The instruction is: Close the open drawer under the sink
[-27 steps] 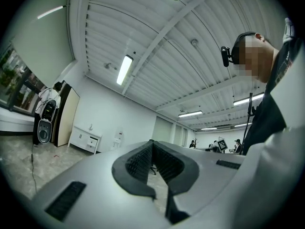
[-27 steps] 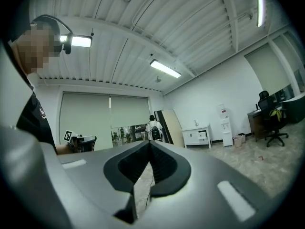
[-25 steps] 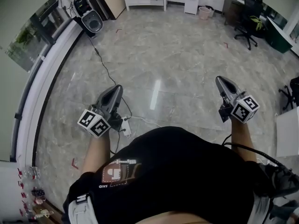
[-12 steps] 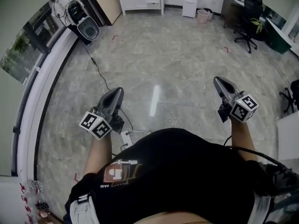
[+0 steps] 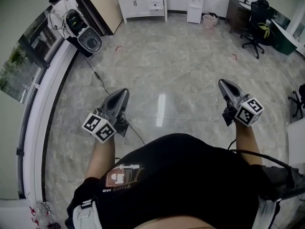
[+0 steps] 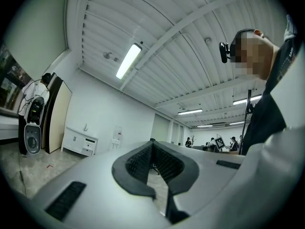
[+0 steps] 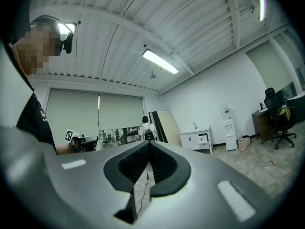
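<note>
Approach step, it seems: left gripper (image 5: 123, 95) and right gripper (image 5: 224, 86) are pressed together, empty, and the open drawer (image 5: 156, 5) at twelve o'clock needs walking up to.

The drawer (image 5: 156, 5) is small and white, set in the right part of a low white cabinet (image 5: 136, 6) that stands against the far wall, well away across the floor. It sits level and pulled out a little from the cabinet front, above a shut drawer, with two shut doors on its left. The sink's tap (image 7: 194, 126) rises from the cabinet top above it.
</note>
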